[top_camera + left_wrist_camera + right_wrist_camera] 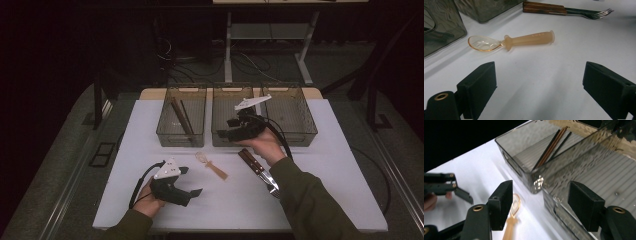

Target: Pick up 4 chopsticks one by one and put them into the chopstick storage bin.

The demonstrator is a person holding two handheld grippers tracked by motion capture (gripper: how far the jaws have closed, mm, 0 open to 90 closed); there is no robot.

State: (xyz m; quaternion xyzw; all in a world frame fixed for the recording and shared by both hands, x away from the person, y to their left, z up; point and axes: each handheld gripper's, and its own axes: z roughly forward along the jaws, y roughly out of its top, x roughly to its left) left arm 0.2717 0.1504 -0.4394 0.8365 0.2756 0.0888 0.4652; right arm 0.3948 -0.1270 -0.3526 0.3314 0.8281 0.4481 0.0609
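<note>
A translucent orange spoon (pixel 212 166) (pixel 511 41) (pixel 511 220) lies on the white table (pixel 320 165), bowl toward the bins. Two wooden-handled forks (pixel 257 169) (pixel 564 9) lie to its right. My left gripper (pixel 191 181) (pixel 539 77) rests low at the front left, open, pointing at the spoon with nothing between its jaws. My right gripper (pixel 223 134) (pixel 540 200) hovers at the front wall of the middle bin (pixel 232 112) (pixel 599 170), open and empty, pointing left. In the right gripper view the left gripper (pixel 449 186) shows at the left edge.
Three smoky clear bins stand in a row at the back of the table. The left bin (pixel 165 125) (pixel 519 147) holds dark chopsticks (pixel 181 117) (pixel 551 146); the right bin (pixel 306 120) is beside the middle one. The floor beyond has desk legs and cables.
</note>
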